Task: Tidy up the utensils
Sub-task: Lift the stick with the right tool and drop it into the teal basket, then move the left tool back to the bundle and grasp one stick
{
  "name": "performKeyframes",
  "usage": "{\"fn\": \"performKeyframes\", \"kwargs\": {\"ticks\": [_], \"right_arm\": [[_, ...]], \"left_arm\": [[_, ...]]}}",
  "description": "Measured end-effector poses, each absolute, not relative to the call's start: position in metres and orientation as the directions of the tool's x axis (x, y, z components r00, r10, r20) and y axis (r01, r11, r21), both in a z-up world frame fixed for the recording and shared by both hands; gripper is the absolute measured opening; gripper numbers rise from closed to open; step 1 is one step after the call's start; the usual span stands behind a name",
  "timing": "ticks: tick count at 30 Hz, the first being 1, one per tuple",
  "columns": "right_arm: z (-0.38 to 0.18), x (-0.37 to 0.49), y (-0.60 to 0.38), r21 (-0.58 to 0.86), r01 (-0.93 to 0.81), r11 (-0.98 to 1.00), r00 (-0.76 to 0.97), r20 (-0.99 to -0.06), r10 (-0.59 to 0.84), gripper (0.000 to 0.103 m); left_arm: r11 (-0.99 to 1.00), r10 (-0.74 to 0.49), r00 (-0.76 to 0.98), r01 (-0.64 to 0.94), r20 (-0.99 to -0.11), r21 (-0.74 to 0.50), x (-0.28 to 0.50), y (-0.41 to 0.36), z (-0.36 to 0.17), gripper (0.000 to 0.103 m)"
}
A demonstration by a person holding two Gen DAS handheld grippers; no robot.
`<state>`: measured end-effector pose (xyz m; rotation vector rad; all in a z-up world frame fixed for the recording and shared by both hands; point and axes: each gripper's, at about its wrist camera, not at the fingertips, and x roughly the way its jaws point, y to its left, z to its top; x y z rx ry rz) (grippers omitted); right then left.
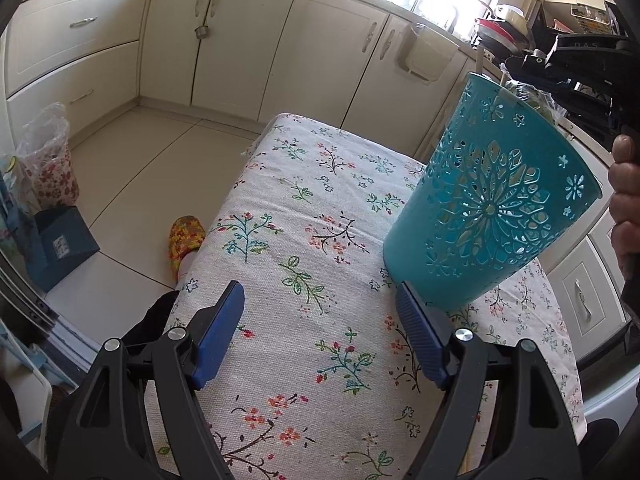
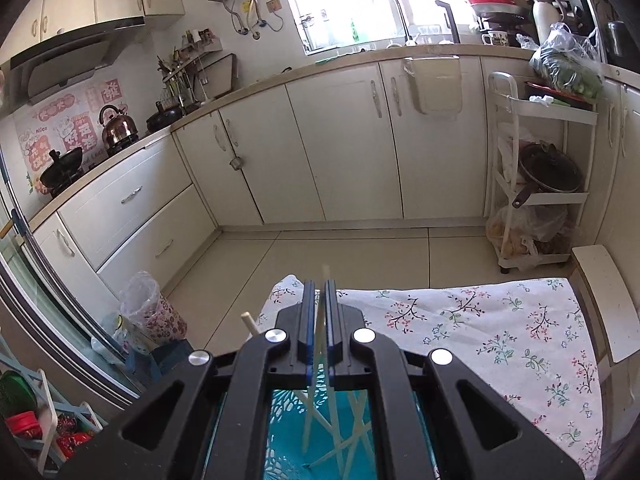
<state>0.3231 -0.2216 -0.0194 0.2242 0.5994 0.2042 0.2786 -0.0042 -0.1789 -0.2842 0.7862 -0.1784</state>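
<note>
A teal cut-out utensil holder [image 1: 496, 204] stands on the flowered tablecloth [image 1: 304, 240], to the right of my left gripper [image 1: 320, 300]. The left gripper is open and empty, its blue pads [image 1: 224, 332] wide apart above the cloth. My right gripper [image 2: 319, 292] is above the holder [image 2: 320, 432], shut on a pale chopstick [image 2: 320, 344] that points down into it. Several chopsticks lie inside the holder. Another chopstick end [image 2: 250, 322] sticks out past its left rim. The right gripper also shows in the left wrist view [image 1: 532, 62], above the holder's rim.
Cream kitchen cabinets [image 2: 340, 144] line the far walls. A white rack [image 2: 536, 184] with pans and bags stands at right. A bin with a plastic bag [image 2: 154, 308] sits on the floor left of the table. A foot in a patterned slipper [image 1: 186, 236] is beside the table.
</note>
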Motion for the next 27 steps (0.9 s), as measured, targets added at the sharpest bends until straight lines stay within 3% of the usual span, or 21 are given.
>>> {"fn": "performKeyframes", "kwargs": {"ticks": [3,7,15,23,27], "right_arm": [[-0.017,0.32,-0.22,0.268,-0.145,0.952,0.801,-0.533,0.272,0.006],[-0.017,0.296,-0.224,0.268,-0.161,0.95,0.811,-0.512,0.282,0.014],[-0.03,0.206,-0.258,0.319,-0.078,0.945,0.878,-0.427,0.217,0.014],[-0.141,0.172,-0.24,0.323,-0.023,0.946,0.698,-0.672,0.247,0.011],[-0.16,0.181,-0.228,0.331,-0.03,0.943,0.653,-0.708,0.269,0.011]], "left_arm": [[0.946,-0.264,0.694,0.05,-0.67,-0.321,0.279,-0.004,-0.179,0.074],[0.944,-0.266,0.695,0.047,-0.668,-0.327,0.28,-0.003,-0.179,0.074],[0.947,-0.257,0.7,0.045,-0.666,-0.318,0.278,-0.005,-0.179,0.074],[0.949,-0.25,0.701,0.041,-0.667,-0.312,0.277,-0.005,-0.178,0.075],[0.95,-0.245,0.702,0.035,-0.669,-0.311,0.277,-0.005,-0.178,0.075]]}}
